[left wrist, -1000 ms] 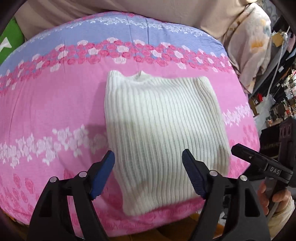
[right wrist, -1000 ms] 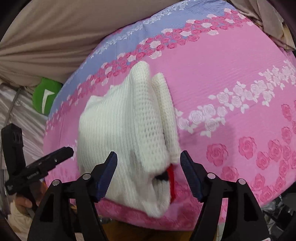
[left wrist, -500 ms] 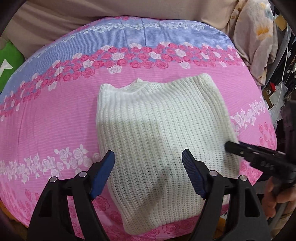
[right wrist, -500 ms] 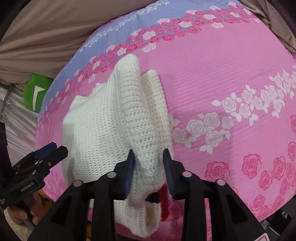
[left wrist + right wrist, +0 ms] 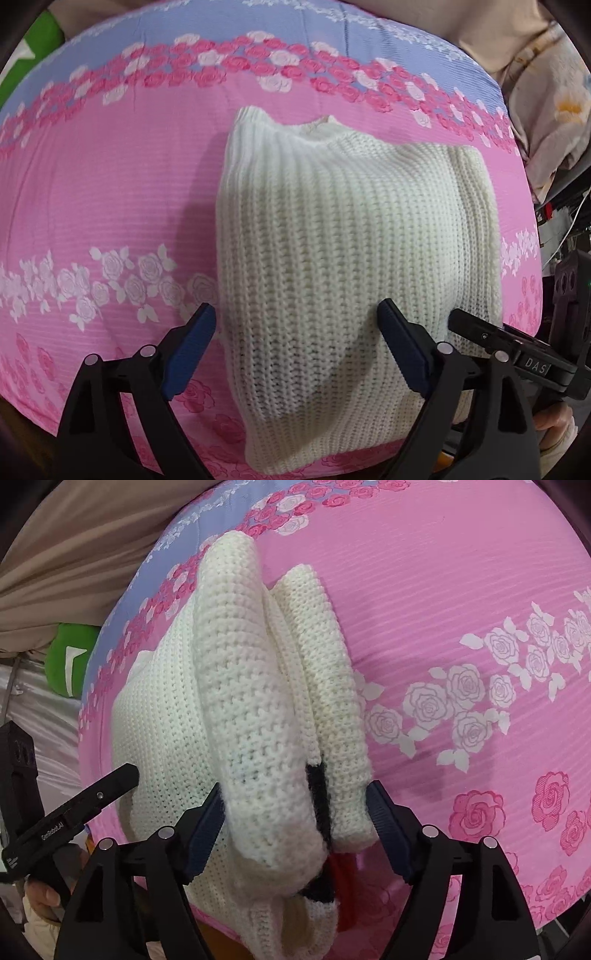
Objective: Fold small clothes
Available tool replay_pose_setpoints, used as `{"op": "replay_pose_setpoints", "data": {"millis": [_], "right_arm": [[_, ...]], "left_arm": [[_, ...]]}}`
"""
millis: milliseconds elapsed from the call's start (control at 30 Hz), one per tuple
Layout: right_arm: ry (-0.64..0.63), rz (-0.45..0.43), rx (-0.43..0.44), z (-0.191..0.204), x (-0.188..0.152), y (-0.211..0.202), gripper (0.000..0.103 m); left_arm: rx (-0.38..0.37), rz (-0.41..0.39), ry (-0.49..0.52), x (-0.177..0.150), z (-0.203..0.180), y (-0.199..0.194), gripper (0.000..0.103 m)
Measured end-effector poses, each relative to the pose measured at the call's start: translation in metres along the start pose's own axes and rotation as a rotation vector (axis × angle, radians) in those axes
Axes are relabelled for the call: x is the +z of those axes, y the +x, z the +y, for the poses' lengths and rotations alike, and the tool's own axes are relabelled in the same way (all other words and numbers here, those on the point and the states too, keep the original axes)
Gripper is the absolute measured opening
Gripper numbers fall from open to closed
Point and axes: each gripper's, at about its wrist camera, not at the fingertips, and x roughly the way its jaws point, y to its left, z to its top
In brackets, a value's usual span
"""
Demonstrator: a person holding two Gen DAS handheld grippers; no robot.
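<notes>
Our big pink flowery bed cover point(image 5: 110, 206) holds the white knit sweater point(image 5: 343, 251), which lies near the front edge so we can reach it. Our right tongs point(image 5: 295, 812) sit around its rolled sleeve edge; a moment ago they squeezed tighter, and now they look looser. Our left tongs point(image 5: 295, 347) stay spread wide above the hem, holding nothing.

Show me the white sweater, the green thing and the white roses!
white sweater point(image 5: 351, 258): left wrist view, middle of the knit front.
green thing point(image 5: 70, 661): right wrist view, its green face.
white roses point(image 5: 465, 686): right wrist view, one printed rose on the pink sheet.
</notes>
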Motion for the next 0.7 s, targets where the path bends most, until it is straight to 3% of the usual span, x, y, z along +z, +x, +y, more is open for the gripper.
{"op": "replay_pose_setpoints", "data": {"millis": [100, 300, 400, 467, 533, 600, 700], "right_arm": [[0.004, 0.013, 0.007, -0.003, 0.004, 0.006, 0.078], [0.013, 0.028, 0.026, -0.005, 0.009, 0.011, 0.076], [0.035, 0.047, 0.031, -0.003, 0.010, 0.009, 0.065], [0.032, 0.050, 0.024, 0.002, 0.010, 0.003, 0.051], [0.030, 0.042, 0.024, 0.011, 0.010, -0.005, 0.035], [0.012, 0.004, 0.031, 0.024, 0.008, -0.021, 0.032], [-0.038, -0.076, 0.064, 0.052, 0.003, -0.057, 0.031]], "left_arm": [[-0.059, 0.021, -0.037, 0.000, 0.008, 0.010, 0.093], [-0.248, 0.057, -0.127, 0.000, 0.026, 0.033, 0.095], [-0.306, 0.078, -0.170, -0.001, 0.029, 0.032, 0.085], [-0.308, 0.079, -0.136, -0.001, 0.024, 0.025, 0.073], [-0.317, 0.081, -0.109, -0.001, 0.020, 0.016, 0.052], [-0.355, 0.077, -0.096, 0.000, 0.019, 0.002, 0.042], [-0.442, 0.045, -0.081, 0.002, 0.019, -0.028, 0.039]]}}
